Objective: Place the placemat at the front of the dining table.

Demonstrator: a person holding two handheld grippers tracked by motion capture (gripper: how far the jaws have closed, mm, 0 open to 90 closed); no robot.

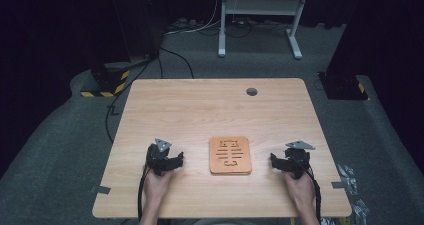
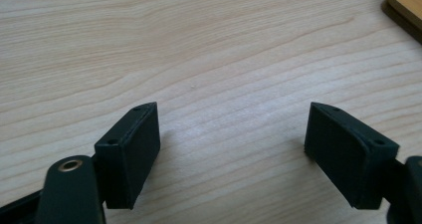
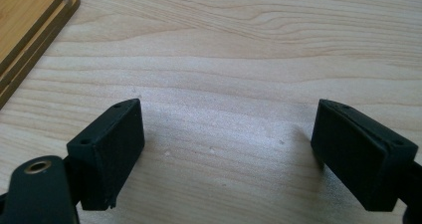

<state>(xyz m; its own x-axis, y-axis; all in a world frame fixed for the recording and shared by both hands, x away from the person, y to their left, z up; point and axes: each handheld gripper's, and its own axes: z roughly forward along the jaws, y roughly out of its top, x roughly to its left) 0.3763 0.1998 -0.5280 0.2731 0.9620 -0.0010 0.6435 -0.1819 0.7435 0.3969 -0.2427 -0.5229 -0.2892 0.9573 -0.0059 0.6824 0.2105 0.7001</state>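
High view: wooden trivet (image 1: pixel 230 155) flat on the bench (image 1: pixel 200 110), near the front edge, midway between left hand-held gripper (image 1: pixel 172 161) and right hand-held gripper (image 1: pixel 278 161). Both resting on the wood, well apart from the board, jaws spread wide, nothing held.

Probably the approach step. Best done by closing in from both sides at once, jaws kept low and level with the thin edges, pinching opposite rims evenly so no tilt on lifting.

Left gripper view: only a corner of the trivet (image 2: pixel 405 7) at far right, showing a stepped, double-layered edge. Right gripper view: same layered rim (image 3: pixel 30 32) at top left. Slotted cut-out pattern readable from the high view alone.
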